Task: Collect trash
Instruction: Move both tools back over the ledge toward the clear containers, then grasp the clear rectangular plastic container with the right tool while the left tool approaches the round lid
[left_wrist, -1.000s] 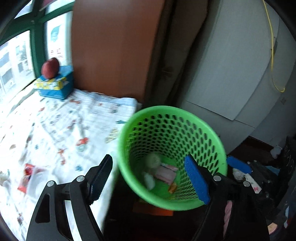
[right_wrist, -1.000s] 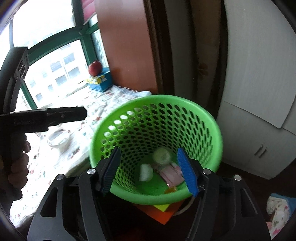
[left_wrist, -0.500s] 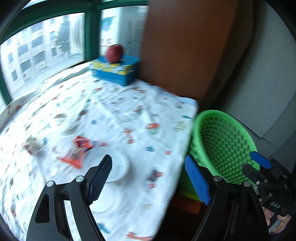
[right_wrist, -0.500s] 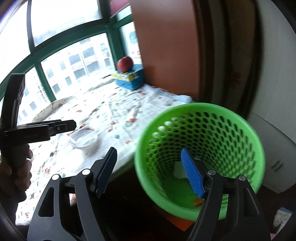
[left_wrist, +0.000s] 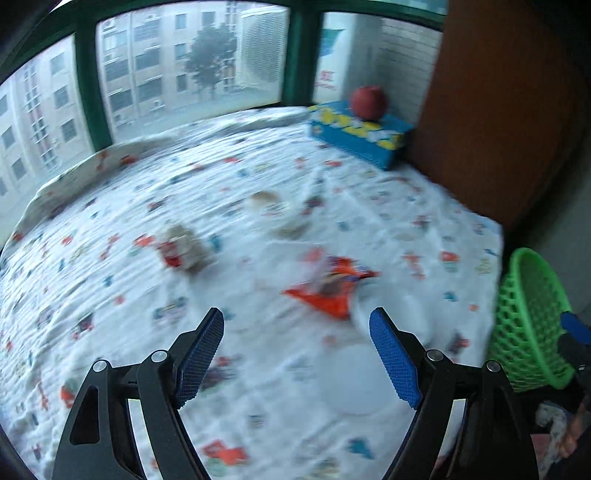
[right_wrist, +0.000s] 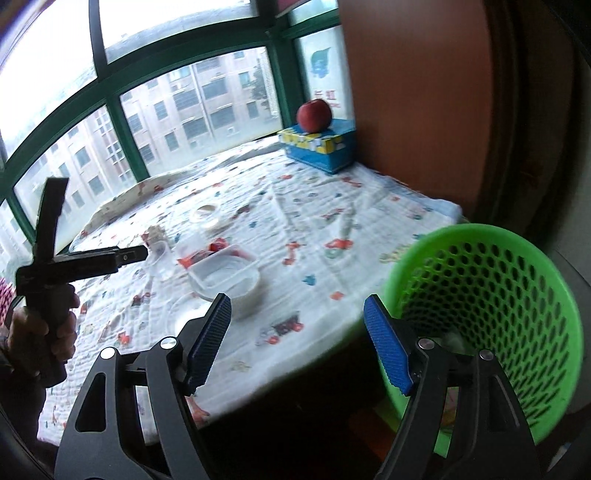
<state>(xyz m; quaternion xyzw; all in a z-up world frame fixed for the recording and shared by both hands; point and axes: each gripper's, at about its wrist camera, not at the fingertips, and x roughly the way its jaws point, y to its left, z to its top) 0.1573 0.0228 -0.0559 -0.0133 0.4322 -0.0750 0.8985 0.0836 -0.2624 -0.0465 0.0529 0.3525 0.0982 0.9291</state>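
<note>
Heading for the orange wrapper (left_wrist: 334, 291) with left gripper (left_wrist: 297, 360) fingers spread, empty. Right gripper (right_wrist: 297, 341) opening (nothing between), near the green basket (right_wrist: 517, 295). Approach low, straddle wrapper.

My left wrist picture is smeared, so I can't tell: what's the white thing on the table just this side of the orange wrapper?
Observer: The right wrist view shows a white round tub with a clear rectangular tray resting in it.
Operator: Anything by my left jaws?
Observer: A clear plastic cup sits just past the left gripper tip.
Operator: Anything in the basket?
Observer: Something pale at the bottom of the green basket, partly hidden.
</note>
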